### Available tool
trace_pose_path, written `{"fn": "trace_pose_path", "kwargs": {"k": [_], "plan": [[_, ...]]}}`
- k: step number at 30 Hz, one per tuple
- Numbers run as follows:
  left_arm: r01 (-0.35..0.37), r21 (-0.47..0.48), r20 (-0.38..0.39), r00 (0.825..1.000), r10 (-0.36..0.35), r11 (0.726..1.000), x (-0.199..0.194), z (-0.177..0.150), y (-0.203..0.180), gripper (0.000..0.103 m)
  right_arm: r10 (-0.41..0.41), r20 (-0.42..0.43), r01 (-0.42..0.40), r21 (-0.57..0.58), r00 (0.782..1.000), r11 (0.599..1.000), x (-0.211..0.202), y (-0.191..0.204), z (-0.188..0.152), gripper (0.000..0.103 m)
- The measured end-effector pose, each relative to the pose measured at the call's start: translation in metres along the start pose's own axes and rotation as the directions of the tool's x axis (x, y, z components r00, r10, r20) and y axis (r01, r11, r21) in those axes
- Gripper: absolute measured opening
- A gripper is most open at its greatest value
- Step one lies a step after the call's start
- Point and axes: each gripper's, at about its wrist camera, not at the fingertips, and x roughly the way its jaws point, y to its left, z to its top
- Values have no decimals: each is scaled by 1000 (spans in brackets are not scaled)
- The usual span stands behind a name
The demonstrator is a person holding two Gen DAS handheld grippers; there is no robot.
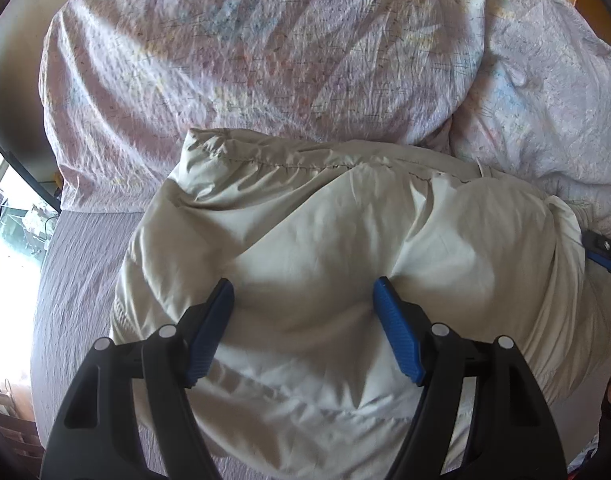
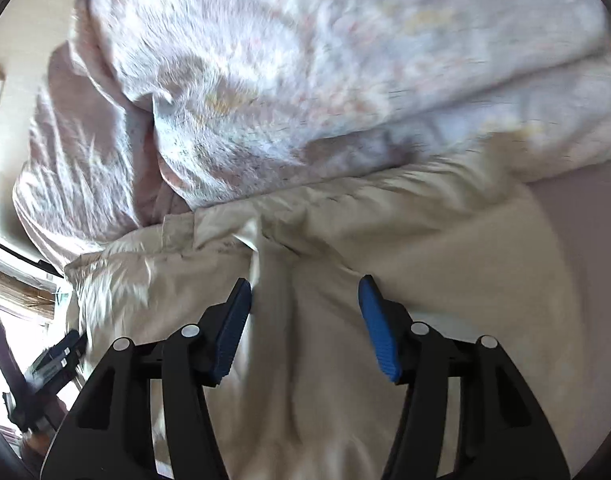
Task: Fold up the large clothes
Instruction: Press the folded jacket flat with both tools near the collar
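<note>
A large cream-beige garment [image 1: 325, 248] lies bunched on the bed, its stitched edge against the duvet. My left gripper [image 1: 303, 286] is open, its blue pads resting on the cloth with a puffed fold between them. The garment also fills the lower part of the right wrist view [image 2: 305, 340], which is blurred. My right gripper [image 2: 305, 284] is open over the cloth, near a crease. The right gripper's tip shows at the right edge of the left wrist view [image 1: 603, 252]; the left gripper shows at the lower left of the right wrist view [image 2: 57, 356].
A rumpled pale floral duvet [image 1: 265, 48] is heaped behind the garment, also in the right wrist view [image 2: 305, 80]. A lilac bedsheet [image 1: 77, 280] lies at the left, with a bright window [image 1: 9, 248] beyond the bed's edge. Bare sheet [image 2: 585, 240] lies to the right.
</note>
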Motion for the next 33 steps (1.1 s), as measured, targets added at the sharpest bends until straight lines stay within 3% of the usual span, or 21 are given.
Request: {"fn": "trace_pose_path", "kwargs": {"k": [5,17,23,33], "plan": [[-24,13,-4,1000,24,1000,8,-7,-3,72,-77,-12,77,-14,997,997,1,-19,-31,58],[-72,-26,-13,997,72,997,57,5,0,79,-229,-10,227,-86,973,970,51,-9,-22,61],[-73,-30,-4,997,73,997,71,10,4,83,-259,12,259,-93,966,961,76,-1,-17,65],[-49,-35,48,998,51,998,92,7,15,92,-268,100,279,-123,958,952,79,0,-16,71]]}}
